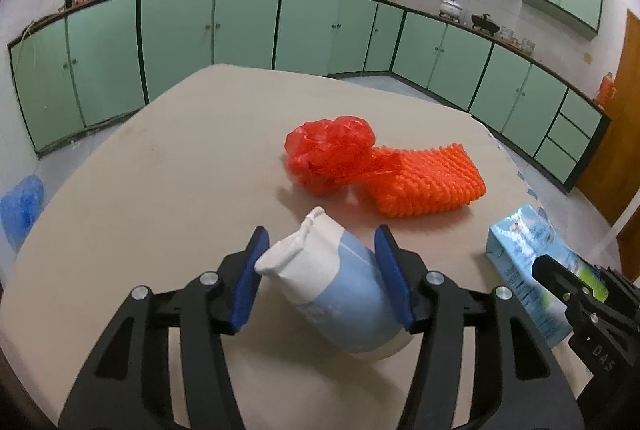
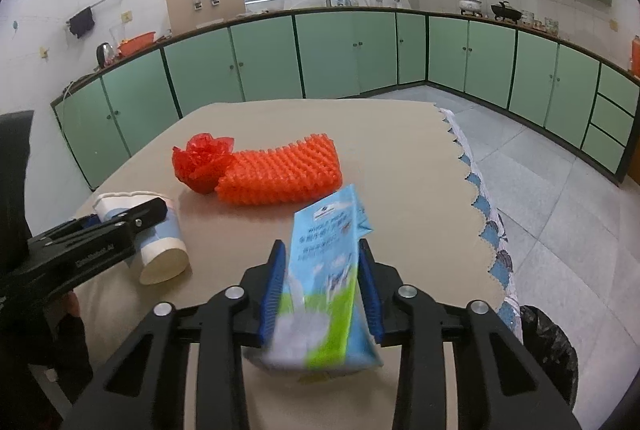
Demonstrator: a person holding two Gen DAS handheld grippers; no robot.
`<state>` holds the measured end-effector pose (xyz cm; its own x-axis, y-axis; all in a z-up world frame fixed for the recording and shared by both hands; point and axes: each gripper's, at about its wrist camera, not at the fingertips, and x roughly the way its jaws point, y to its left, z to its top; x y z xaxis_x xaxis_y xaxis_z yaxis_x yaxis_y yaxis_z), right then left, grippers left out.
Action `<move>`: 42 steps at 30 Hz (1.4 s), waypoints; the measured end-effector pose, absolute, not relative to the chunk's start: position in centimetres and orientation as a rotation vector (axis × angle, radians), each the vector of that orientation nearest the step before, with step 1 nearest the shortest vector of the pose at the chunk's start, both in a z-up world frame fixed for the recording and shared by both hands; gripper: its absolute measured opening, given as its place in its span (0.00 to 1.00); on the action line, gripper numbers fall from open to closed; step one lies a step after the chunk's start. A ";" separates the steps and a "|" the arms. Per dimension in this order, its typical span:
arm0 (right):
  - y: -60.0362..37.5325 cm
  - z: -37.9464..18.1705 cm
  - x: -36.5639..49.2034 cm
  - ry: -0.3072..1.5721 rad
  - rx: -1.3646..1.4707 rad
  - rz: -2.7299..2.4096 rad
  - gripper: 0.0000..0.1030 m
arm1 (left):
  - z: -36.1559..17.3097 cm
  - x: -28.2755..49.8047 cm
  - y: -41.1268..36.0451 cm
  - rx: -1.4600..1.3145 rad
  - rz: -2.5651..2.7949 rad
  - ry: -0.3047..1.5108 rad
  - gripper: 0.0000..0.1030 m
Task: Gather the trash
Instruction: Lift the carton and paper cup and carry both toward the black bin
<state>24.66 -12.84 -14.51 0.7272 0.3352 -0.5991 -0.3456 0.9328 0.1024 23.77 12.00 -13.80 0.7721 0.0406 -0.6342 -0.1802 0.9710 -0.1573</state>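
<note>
On the beige table (image 1: 160, 166), two pieces of trash are being picked up at once. Left gripper (image 1: 320, 278) is clamping a blue-and-white paper cup (image 1: 336, 294) lying on its side, blue pads pressing both flanks, crumpled rim pointing away. Right gripper (image 2: 322, 294) is squeezing a blue-and-green milk carton (image 2: 324, 270), tilting it up off the tabletop. Two items are still waiting, untouched, mid-table: a crumpled red plastic bag (image 1: 328, 154) touching an orange foam net (image 1: 428, 182). A black-lined bin (image 2: 548, 346) is showing just past the table's right edge. Judging progress: nothing visibly binned yet; roughly half the items in hand, half remaining
</note>
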 end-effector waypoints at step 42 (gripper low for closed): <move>-13.1 -14.4 25.0 0.721 -0.052 0.385 0.38 | -13.5 23.1 10.2 -0.248 -0.017 0.701 0.31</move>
